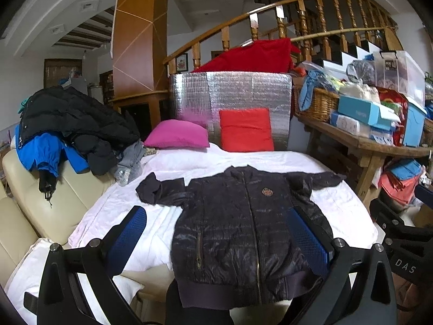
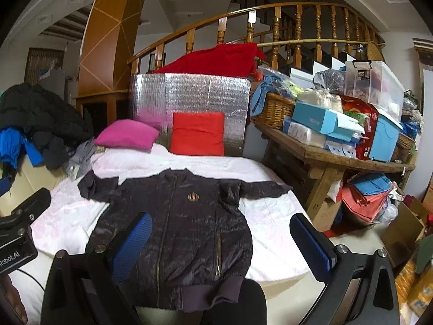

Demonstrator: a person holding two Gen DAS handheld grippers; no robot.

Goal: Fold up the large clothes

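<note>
A dark jacket [image 1: 243, 233] lies flat, zipped, sleeves spread, on the white-covered bed [image 1: 167, 162], hem at its near edge. The left gripper [image 1: 220, 233] and right gripper [image 2: 220, 241] hover above it, jaws apart, holding nothing.

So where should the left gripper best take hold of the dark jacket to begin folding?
Probably the cuff of the sleeve on the left side, approached from the outer left. The dark jacket lies flat, zipped, sleeves spread on the white sheet, so that bunched cuff gives the fingers an edge.
</note>
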